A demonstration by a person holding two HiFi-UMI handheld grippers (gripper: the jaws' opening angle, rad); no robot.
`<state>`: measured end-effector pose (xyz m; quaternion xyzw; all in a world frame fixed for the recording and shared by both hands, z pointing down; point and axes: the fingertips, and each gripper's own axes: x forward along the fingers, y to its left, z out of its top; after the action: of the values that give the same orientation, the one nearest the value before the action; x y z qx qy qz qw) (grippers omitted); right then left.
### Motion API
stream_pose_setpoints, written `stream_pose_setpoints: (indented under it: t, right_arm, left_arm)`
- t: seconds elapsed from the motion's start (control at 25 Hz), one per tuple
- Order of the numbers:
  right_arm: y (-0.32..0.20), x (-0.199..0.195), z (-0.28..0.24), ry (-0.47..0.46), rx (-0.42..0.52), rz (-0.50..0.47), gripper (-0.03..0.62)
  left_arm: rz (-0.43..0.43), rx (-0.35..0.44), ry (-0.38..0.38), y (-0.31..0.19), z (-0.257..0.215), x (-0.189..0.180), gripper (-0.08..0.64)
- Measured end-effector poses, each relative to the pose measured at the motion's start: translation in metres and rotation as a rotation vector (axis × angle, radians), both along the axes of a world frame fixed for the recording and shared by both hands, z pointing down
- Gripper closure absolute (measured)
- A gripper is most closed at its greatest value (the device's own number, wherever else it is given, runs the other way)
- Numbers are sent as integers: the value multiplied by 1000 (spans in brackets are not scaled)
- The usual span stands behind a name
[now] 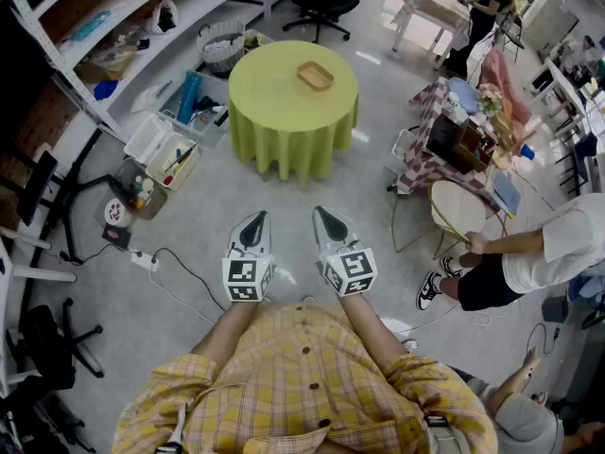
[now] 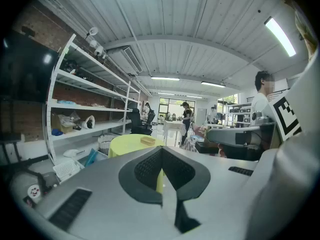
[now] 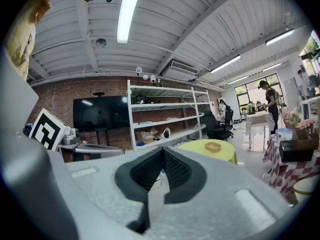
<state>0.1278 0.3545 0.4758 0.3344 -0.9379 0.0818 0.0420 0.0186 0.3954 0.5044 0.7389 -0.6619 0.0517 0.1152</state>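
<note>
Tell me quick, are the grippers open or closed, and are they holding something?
Left gripper: closed, holding nothing.
Right gripper: closed, holding nothing.

Round table (image 1: 274, 97) in yellow-green cloth on grey floor (image 1: 373, 220), small wooden tray (image 1: 316, 76) on top

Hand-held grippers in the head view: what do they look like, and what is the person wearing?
The left hand-held gripper and the right hand-held gripper are each a pale grey tapering shell with black textured pads inside, carrying a white cube printed with black square markers. The person wears a yellow plaid shirt with small buttons.
</note>
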Motion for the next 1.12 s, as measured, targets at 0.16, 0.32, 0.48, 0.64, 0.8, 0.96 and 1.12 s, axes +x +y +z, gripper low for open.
stream_pose_setpoints:
  t: [0.16, 0.32, 0.48, 0.64, 0.8, 0.96, 1.12]
  right_arm:
    - [2, -3, 2, 0, 1, -6, 595]
    - [2, 0, 4, -4, -1, -8, 595]
    - [-1, 6, 7, 13, -7, -10, 595]
    - [-4, 15, 13, 21, -21, -8, 595]
    - [-6, 25, 15, 4, -27, -38, 595]
    - [-6, 34, 18, -10, -22, -71, 595]
    - [-1, 48, 24, -5, -27, -95, 595]
  left_arm:
    - [6, 5, -16, 2, -2, 1, 557]
    - [-3, 3, -9, 3, 1, 3, 558]
    - [5, -1, -18, 1, 0, 12, 558]
    - [-2, -15, -21, 0, 4, 21, 558]
    - [-28, -19, -5, -1, 6, 31, 558]
    - [-46, -20, -11, 0, 12, 46, 558]
    - [-66, -17, -21, 5, 14, 64, 558]
